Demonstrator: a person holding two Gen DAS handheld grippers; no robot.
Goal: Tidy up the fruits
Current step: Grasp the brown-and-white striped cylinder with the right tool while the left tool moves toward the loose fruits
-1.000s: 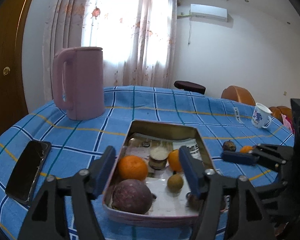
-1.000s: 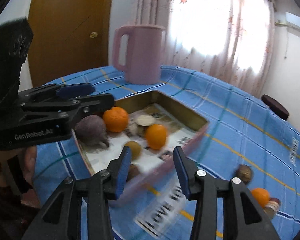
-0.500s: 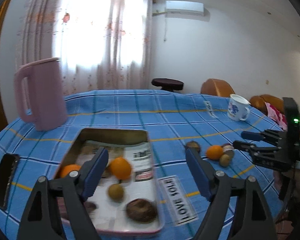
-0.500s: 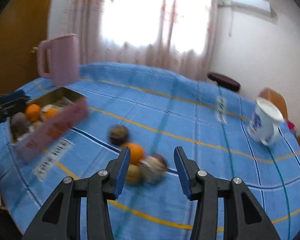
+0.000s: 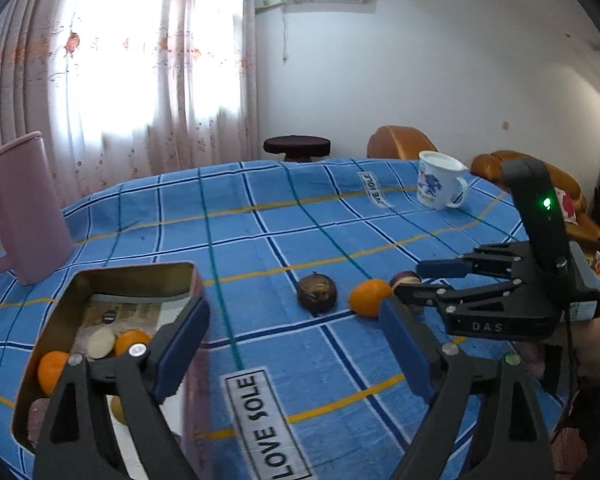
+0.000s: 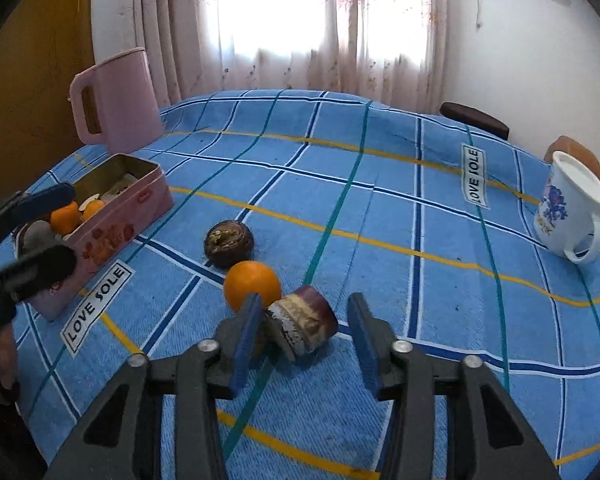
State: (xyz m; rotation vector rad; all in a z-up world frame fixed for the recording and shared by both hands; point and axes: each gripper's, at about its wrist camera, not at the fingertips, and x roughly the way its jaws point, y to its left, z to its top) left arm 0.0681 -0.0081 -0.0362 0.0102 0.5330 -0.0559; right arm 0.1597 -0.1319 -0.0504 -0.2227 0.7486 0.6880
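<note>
A cut purple fruit [image 6: 304,320] lies between the spread fingers of the right gripper [image 6: 303,334], touching an orange [image 6: 252,285]; the left gripper [image 5: 296,346] is spread too.

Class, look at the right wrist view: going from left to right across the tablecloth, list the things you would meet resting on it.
Pink tin → pink jug → dark round fruit → orange → cut purple fruit → white mug.
</note>
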